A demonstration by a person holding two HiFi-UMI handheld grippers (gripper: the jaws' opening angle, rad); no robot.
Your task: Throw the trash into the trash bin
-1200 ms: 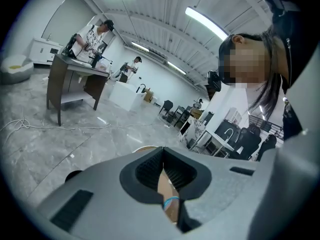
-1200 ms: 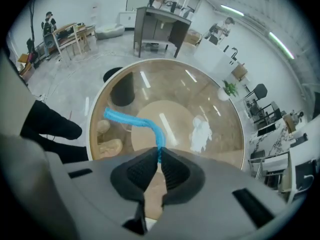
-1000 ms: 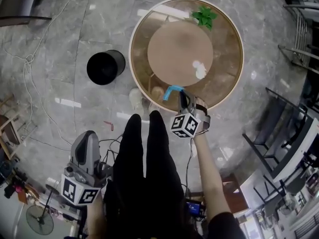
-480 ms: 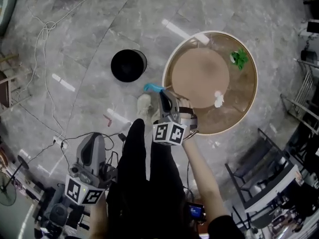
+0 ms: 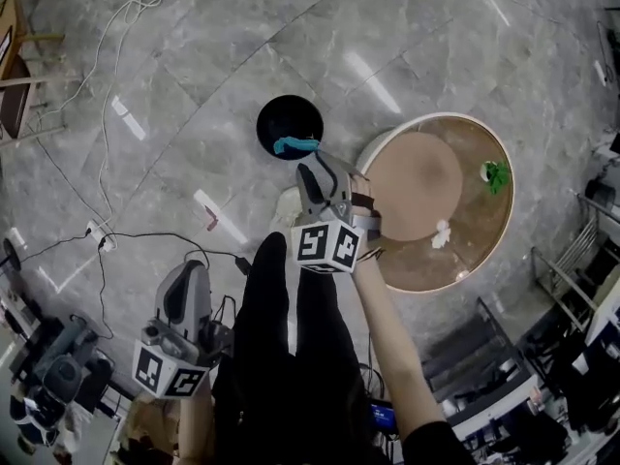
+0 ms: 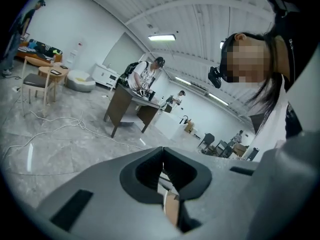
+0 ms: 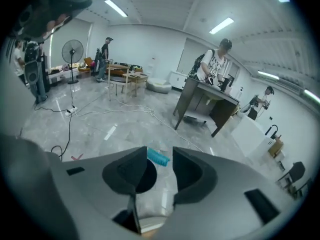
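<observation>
The left gripper (image 5: pixel 190 271) hangs low beside the leg, jaws shut on nothing (no job for it here). The black trash bin (image 5: pixel 286 116) sits below the blue trash (image 5: pixel 294 146). The right gripper (image 5: pixel 315 168) pinches that trash at the bin's edge, ready to drop it. White trash (image 5: pixel 443 232) lies on the round table (image 5: pixel 412 267).

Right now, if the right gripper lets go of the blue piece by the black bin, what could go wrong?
1. The blue trash piece in the right gripper hangs at the near rim of the black trash bin, not over its middle; released here, it might hit the rim and fall on the floor.
2. A black cable lies on the floor near the person's legs; a step forward could catch it.
</observation>
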